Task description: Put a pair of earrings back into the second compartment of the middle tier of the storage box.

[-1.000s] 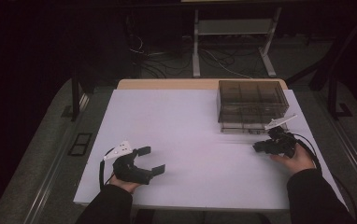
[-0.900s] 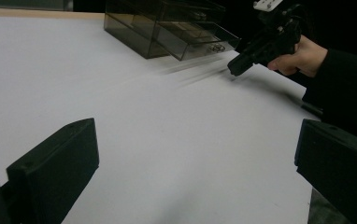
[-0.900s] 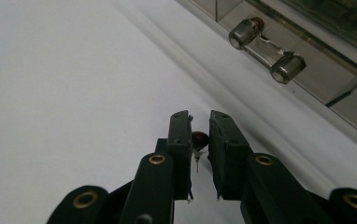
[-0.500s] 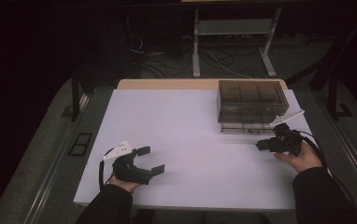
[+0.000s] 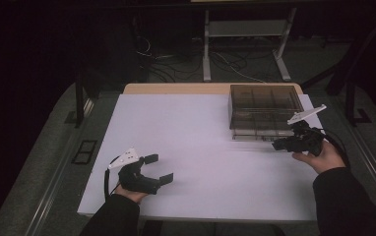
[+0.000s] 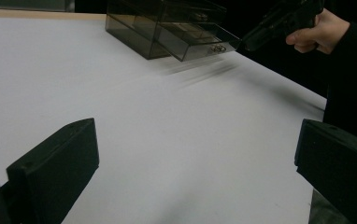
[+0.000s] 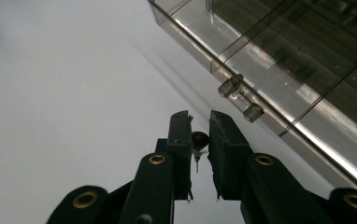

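A smoky clear drawer box (image 5: 265, 105) stands at the table's back right. Its lower drawer (image 6: 200, 42) is pulled out toward the front, and its small clear handle (image 7: 239, 98) shows close up. My right gripper (image 5: 277, 145) hovers just right of the drawer front, shut on a tiny dark red round-headed pin (image 7: 199, 140) held between its jaws (image 7: 199, 119). At the front left my left gripper (image 5: 160, 168) rests low over the white table (image 5: 196, 132), jaws wide open and empty (image 6: 195, 144). The right gripper (image 6: 279, 23) and its hand also appear beside the drawer.
The white board covers a wooden table whose bare edge (image 5: 176, 88) shows at the back. Beyond it stand a metal frame (image 5: 245, 29) and cables (image 5: 176, 61) on a dark floor. A wide bare stretch lies between the two grippers.
My right gripper has shifted a little to the right and farther back, staying near the drawer front. The left gripper has not moved.
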